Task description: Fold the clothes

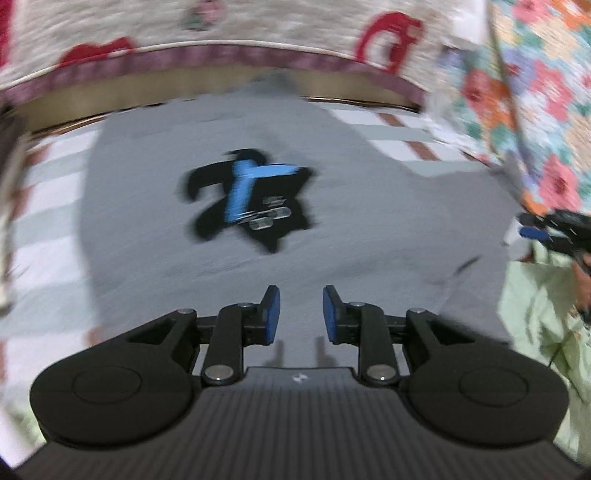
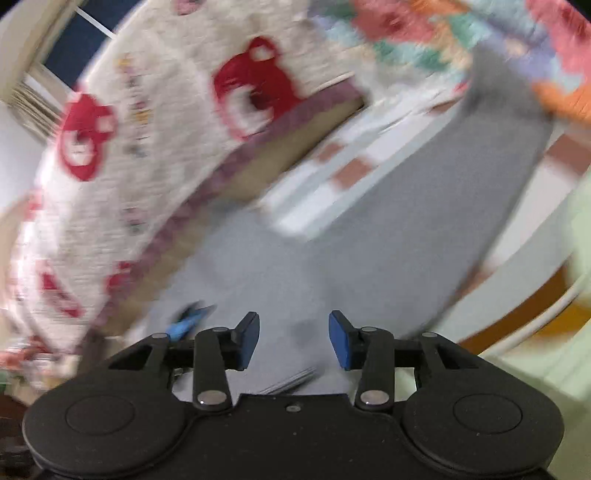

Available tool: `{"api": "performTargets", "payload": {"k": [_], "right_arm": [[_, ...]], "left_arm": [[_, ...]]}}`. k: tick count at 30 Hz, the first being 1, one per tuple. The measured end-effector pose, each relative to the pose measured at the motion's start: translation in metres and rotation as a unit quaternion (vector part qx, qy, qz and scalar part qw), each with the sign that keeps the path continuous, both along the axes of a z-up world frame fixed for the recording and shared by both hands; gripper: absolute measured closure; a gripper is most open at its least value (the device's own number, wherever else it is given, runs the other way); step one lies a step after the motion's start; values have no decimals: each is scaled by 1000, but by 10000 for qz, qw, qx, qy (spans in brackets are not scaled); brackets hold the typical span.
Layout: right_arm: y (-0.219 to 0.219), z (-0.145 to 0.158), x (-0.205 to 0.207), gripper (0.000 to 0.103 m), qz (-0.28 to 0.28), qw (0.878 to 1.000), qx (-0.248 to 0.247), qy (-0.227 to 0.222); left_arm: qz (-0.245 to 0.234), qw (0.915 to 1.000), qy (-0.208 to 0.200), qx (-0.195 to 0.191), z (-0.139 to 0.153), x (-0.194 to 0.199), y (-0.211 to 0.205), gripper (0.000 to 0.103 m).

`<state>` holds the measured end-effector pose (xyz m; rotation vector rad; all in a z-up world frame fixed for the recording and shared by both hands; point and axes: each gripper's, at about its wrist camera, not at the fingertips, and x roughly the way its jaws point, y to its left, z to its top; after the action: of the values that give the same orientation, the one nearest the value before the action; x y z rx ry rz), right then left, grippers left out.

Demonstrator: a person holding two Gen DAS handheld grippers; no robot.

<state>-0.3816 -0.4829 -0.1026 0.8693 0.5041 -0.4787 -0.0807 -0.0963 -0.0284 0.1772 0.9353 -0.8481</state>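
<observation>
A grey garment (image 1: 369, 221) with a black and blue print (image 1: 251, 199) lies spread on the checked bed sheet (image 1: 48, 236). My left gripper (image 1: 301, 314) is open and empty just above the garment's near part. The right gripper also shows at the right edge of the left wrist view (image 1: 532, 225), beside the garment's right side. In the right wrist view my right gripper (image 2: 293, 339) is open and empty over the grey garment (image 2: 369, 240), whose long part runs up to the right. Both views are blurred by motion.
A white blanket with red figures (image 1: 221, 26) hangs along the far edge, also in the right wrist view (image 2: 147, 129). A floral quilt (image 1: 535, 92) lies at the right. A pale green cloth (image 1: 539, 314) lies at the near right.
</observation>
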Motion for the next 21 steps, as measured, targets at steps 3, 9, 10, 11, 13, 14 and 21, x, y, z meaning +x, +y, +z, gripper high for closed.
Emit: {"api": "performTargets", "payload": {"k": [3, 9, 10, 11, 13, 14, 21], "right_arm": [[-53, -11, -6, 55, -213, 9983, -99, 526], [-131, -34, -4, 55, -641, 9900, -349, 1210], [-141, -36, -2, 54, -713, 9878, -420, 1318], [-152, -38, -1, 54, -785, 9854, -490, 1427], [-173, -41, 3, 52, -929, 9800, -631, 1643], [-183, -43, 5, 49, -1001, 9770, -701, 1750], [-233, -63, 5, 43, -1245, 9625, -982, 2201]], "left_arm": [[-153, 9994, 31, 309, -4, 3, -41, 80], [-637, 9976, -54, 252, -5, 4, -94, 80], [-754, 9969, -103, 175, -5, 3, -102, 80], [-845, 9963, -127, 103, -6, 2, -110, 80], [-936, 9955, -125, 43, -10, 1, -123, 80], [-956, 9953, -149, 46, -12, 0, -127, 80], [-911, 9958, 4, 55, -29, -2, -131, 80]]}}
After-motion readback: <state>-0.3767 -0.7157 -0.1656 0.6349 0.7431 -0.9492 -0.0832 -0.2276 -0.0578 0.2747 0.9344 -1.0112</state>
